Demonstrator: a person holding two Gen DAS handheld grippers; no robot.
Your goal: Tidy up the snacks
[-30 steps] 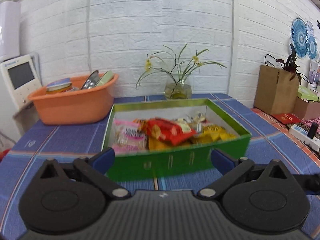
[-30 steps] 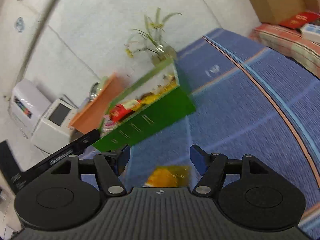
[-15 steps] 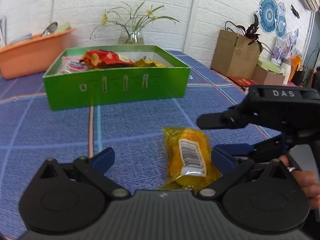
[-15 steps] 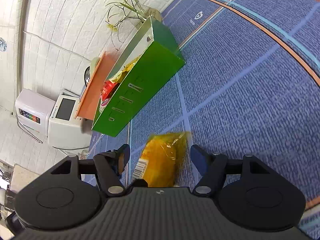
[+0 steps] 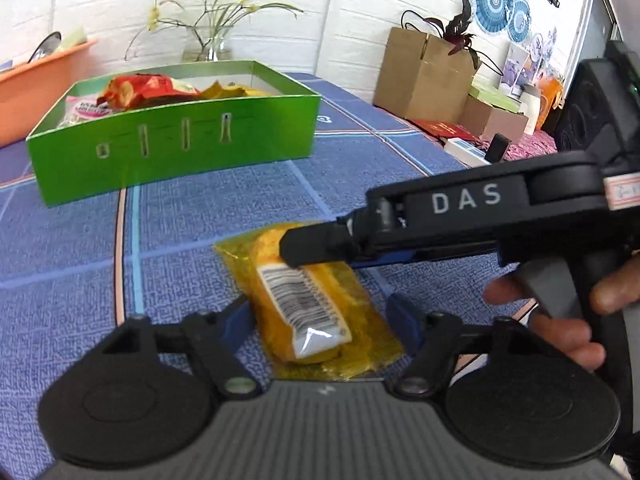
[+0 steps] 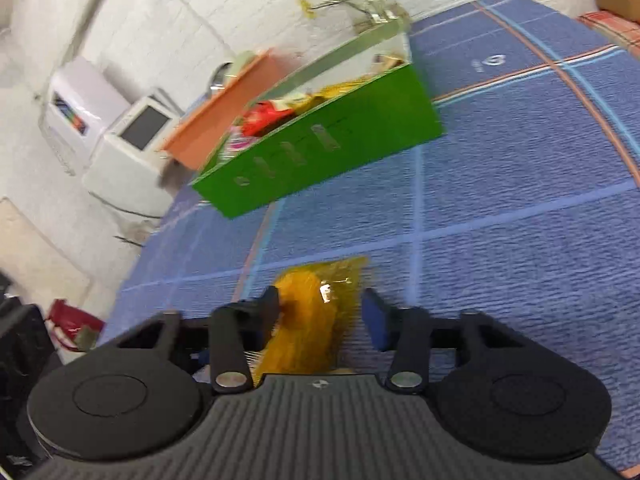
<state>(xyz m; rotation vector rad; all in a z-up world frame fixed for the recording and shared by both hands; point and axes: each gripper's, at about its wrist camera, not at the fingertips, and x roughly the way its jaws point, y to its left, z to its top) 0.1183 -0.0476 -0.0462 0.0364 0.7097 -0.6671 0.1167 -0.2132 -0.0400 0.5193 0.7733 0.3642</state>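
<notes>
Here the yellow snack packet [image 5: 308,304] lies flat on the blue tablecloth [image 5: 180,232], near its front edge and well apart from the green box [image 5: 176,156] of snacks behind. The left gripper [image 5: 320,320] straddles it, fingers apart. The right gripper [image 6: 320,312] also brackets it, fingers apart.

We've closed both grippers in on the yellow snack [image 5: 308,300] since 1 s ago. Left gripper [image 5: 320,322] swung off the green box [image 5: 176,148] and its jaws now flank the snack. Right gripper [image 6: 320,312] dropped over it, jaws narrower than before.
</notes>
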